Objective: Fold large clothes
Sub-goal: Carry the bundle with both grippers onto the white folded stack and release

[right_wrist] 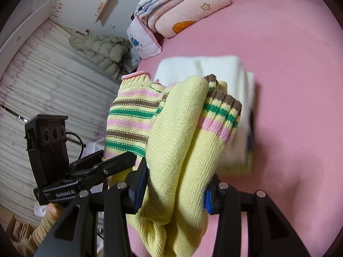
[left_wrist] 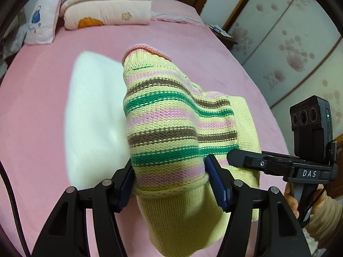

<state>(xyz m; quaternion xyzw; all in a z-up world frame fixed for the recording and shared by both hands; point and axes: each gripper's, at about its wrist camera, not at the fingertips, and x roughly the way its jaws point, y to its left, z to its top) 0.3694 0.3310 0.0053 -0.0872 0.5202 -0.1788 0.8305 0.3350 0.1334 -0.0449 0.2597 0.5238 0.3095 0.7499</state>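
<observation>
Both grippers hold a folded striped sweater (left_wrist: pixel 171 128) up above the pink bed (left_wrist: pixel 42 117). The left gripper (left_wrist: pixel 169 180) has its jaws clamped on a thick bundle of the striped knit near the yellow hem. The right gripper (right_wrist: pixel 174 189) has its jaws closed on bunched yellow knit, with a striped cuff hanging beyond. Beneath the sweater, a folded white cloth (right_wrist: pixel 214 68) lies mid-bed. Folded quilts (left_wrist: pixel 107 6) are stacked at the bed's head end.
</observation>
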